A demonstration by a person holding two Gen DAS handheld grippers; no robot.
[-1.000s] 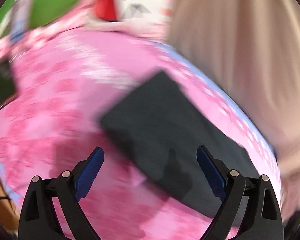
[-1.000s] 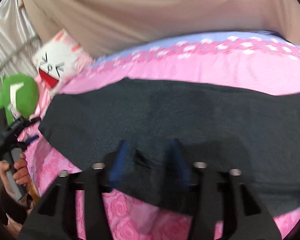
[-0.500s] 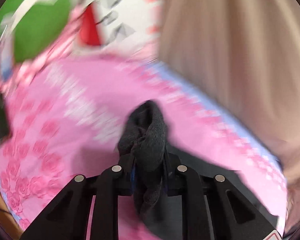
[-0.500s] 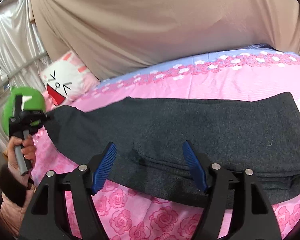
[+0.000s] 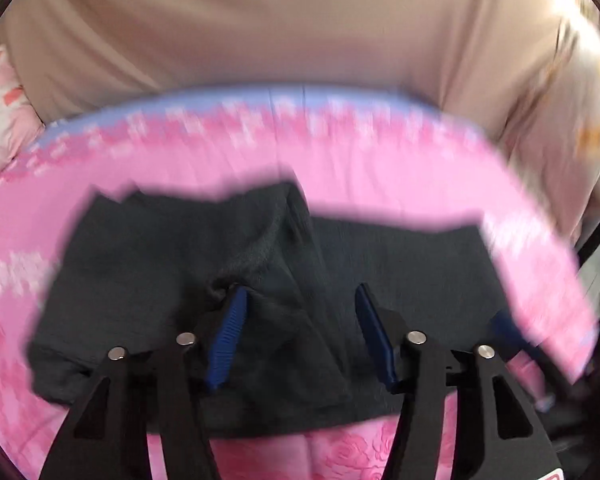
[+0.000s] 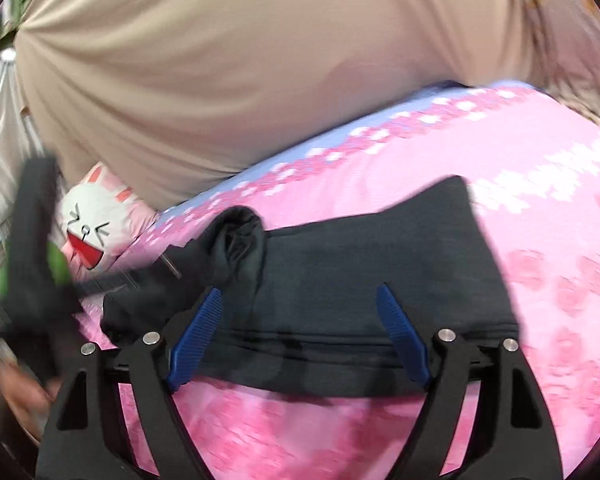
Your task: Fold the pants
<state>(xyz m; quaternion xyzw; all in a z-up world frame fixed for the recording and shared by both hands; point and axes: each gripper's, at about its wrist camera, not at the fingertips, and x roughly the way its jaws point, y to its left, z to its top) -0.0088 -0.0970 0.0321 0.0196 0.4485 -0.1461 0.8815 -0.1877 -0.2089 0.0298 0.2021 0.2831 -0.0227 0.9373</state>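
Dark grey pants [image 5: 148, 276] lie on a pink bedspread [image 5: 380, 184], with one end folded over onto the rest. My left gripper [image 5: 300, 300] is open just above the pants, and a bunched ridge of cloth [image 5: 268, 232] rises ahead of its left finger. My right gripper [image 6: 298, 300] is open and empty over the near edge of the pants [image 6: 360, 272]. The folded-over end forms a rolled lump [image 6: 236, 236] at the left in the right wrist view. The left gripper's black frame [image 6: 36, 264] shows blurred at the left there.
A beige curtain [image 5: 260, 28] hangs behind the bed. A white rabbit-face pillow [image 6: 92, 228] lies at the bed's far left corner. The bedspread has a pale blue border [image 6: 260, 168] along the far edge. Both views are blurred by motion.
My left gripper carried the pants end over onto the rest of the pants and opened, letting the cloth go. My right gripper stayed open and shifted along the near edge.
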